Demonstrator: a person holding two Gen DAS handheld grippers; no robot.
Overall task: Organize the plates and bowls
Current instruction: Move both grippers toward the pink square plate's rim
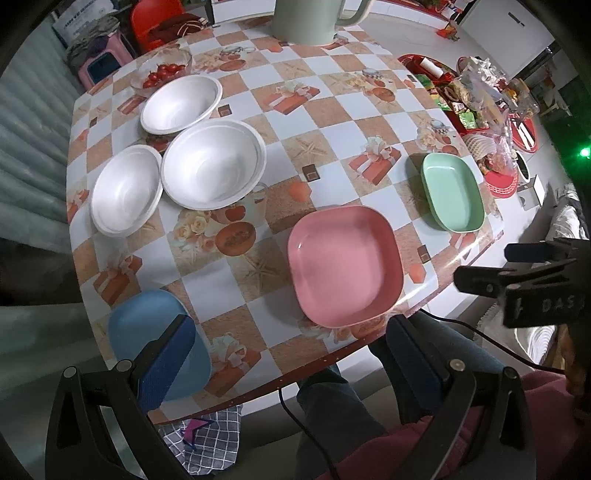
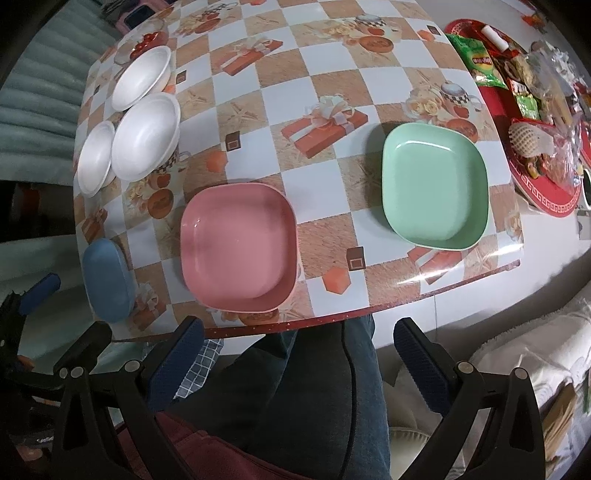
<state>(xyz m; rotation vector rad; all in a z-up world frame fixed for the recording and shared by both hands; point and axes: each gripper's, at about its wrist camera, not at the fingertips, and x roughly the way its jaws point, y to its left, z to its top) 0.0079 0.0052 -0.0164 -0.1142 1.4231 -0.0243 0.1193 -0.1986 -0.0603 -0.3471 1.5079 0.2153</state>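
Three square plates lay along the near edge of the tabletop [image 2: 332, 92]: the blue plate [image 2: 107, 280] at the left corner, the pink plate [image 2: 238, 245] in the middle, the green plate [image 2: 434, 190] off to the right, each well apart from the next. Further back on the left sat three white bowls [image 1: 212, 166] bunched together, rims touching or nearly so.

The plates looked like stiff moulded plastic, light and glossy, so likely slippery; their raised rims were the obvious place to pinch, at the near edge. The bowls seemed to be thin foam (I'd guess almost weightless), easily dented, and best taken gently by the lip.

Both tools were empty. The left tool [image 1: 291, 354] hung with its blue-padded jaws spread wide above the near edge, one pad in front of the blue plate; the right tool [image 2: 299, 350] was equally wide open, short of the table over the person's lap.

The blue plate was hard to read: from both cameras it showed no hollow, so it might have been lying upside down, though I could not be sure. A glass dish of something red [image 1: 162, 70] behind the bowls was half hidden, and the kettle [image 1: 306, 18] at the far side was cut off at the top.
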